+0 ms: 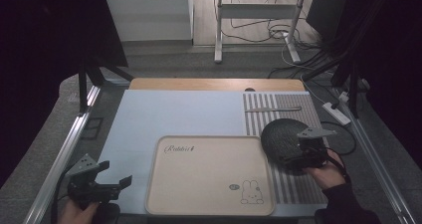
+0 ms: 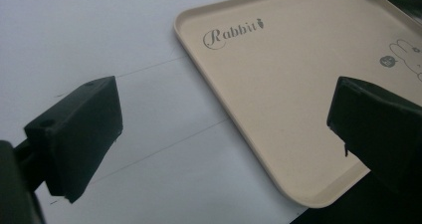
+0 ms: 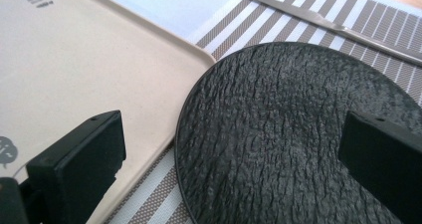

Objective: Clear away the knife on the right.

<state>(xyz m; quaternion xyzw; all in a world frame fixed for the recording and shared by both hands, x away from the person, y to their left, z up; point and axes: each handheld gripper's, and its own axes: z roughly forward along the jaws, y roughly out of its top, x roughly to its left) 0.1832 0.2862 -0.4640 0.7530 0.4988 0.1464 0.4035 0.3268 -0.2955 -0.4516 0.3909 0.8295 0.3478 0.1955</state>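
The black plate (image 1: 283, 142) lies on the striped mat (image 1: 298, 186), just right of the beige tray (image 1: 209, 176). The right gripper (image 1: 311, 157) hovers over the plate's right edge, jaws apart. Left of the tray, the left gripper (image 1: 114, 176) gapes, holding nothing
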